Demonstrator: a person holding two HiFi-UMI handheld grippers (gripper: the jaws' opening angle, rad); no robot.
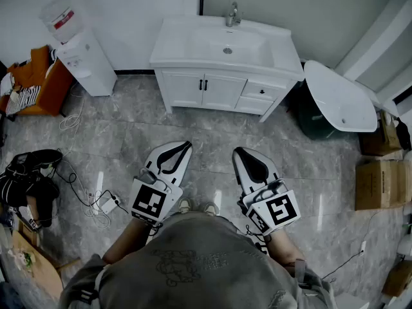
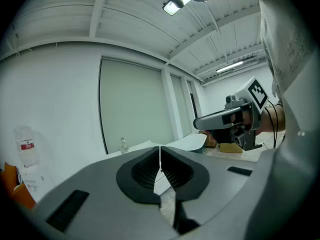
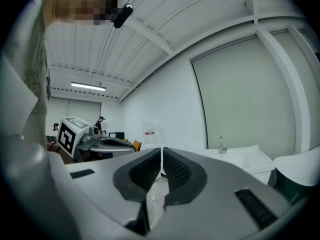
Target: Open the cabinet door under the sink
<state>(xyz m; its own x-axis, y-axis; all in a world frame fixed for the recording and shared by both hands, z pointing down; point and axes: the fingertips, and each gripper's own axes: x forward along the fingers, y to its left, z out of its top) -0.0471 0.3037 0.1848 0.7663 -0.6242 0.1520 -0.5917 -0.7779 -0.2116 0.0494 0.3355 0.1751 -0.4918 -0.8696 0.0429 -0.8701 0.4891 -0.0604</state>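
Left gripper (image 1: 182, 147) and right gripper (image 1: 240, 152), fingers together and empty, over bare tiled floor (image 1: 212, 137). Closed cabinet doors (image 1: 193, 89) under the sink (image 1: 225, 44) stand well ahead, with unobstructed floor between.

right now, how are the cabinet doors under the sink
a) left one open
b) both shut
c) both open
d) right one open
b: both doors sit flush under the sink, neither swung out
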